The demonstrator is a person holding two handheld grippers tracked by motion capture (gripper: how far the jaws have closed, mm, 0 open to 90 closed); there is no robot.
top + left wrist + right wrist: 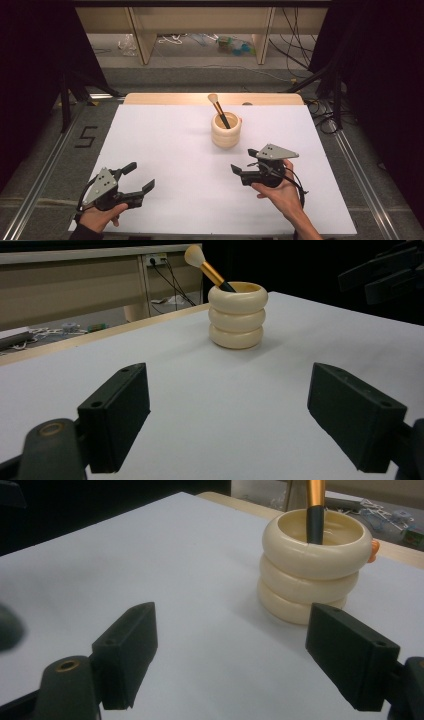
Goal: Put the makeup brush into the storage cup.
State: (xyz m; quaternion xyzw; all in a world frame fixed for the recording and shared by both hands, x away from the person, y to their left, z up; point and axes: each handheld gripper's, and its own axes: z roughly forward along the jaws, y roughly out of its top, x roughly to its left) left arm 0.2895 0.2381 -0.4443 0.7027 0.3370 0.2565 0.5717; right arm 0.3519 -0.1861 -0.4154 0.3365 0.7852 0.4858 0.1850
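A cream ribbed cup [226, 130] stands upright on the white table sheet [165, 145], a little back of centre. A makeup brush [219, 110] with a gold ferrule and pale bristles leans in it, bristles up and to the back left. The cup [237, 315] and brush [205, 267] lie ahead in the left gripper view; the cup [312, 565] is close in the right gripper view. My left gripper [138, 177] rests open near the front left edge, nothing between its jaws. My right gripper [244, 161] is open in front of the cup, apart from it.
The table's wooden back edge [165, 98] runs behind the sheet. Beyond it stand bench legs [142, 40] with cables and clutter on the floor. Metal rails [360, 180] flank the table. A "5" mark [86, 136] is on the floor at the left.
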